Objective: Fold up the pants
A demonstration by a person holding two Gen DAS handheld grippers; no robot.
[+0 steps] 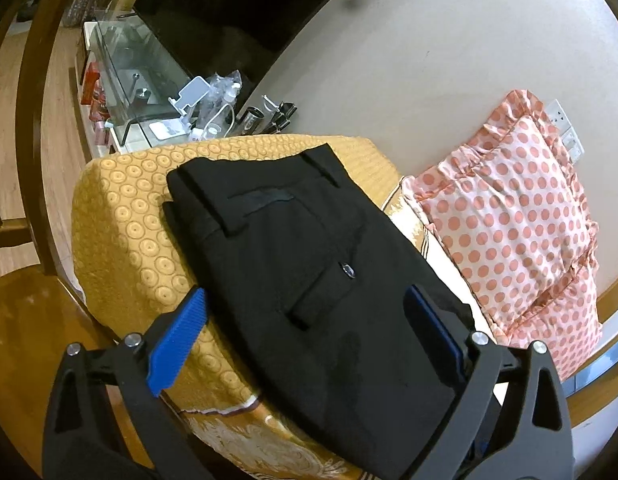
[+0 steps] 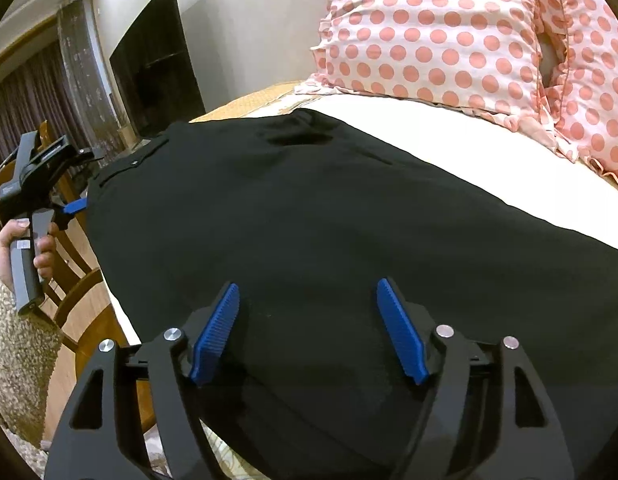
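Black pants [image 1: 301, 248] lie folded flat on the yellow patterned bed cover [image 1: 129, 232], waistband and back pocket facing up at the far end. My left gripper [image 1: 309, 308] is open, its blue pads straddling the near end of the pants, holding nothing. In the right wrist view the pants [image 2: 329, 208] fill the middle. My right gripper [image 2: 309, 304] is open just above the fabric, its blue fingers [image 2: 217, 332] apart. The left gripper [image 2: 75, 206] shows at the far left edge of the pants, held by a hand.
A pink polka-dot pillow [image 1: 521, 208] lies to the right of the pants, also in the right wrist view [image 2: 449, 32]. A glass stand with bottles and clutter [image 1: 169, 108] sits beyond the bed. Wooden chairs [image 2: 77, 280] stand at the bed's left side.
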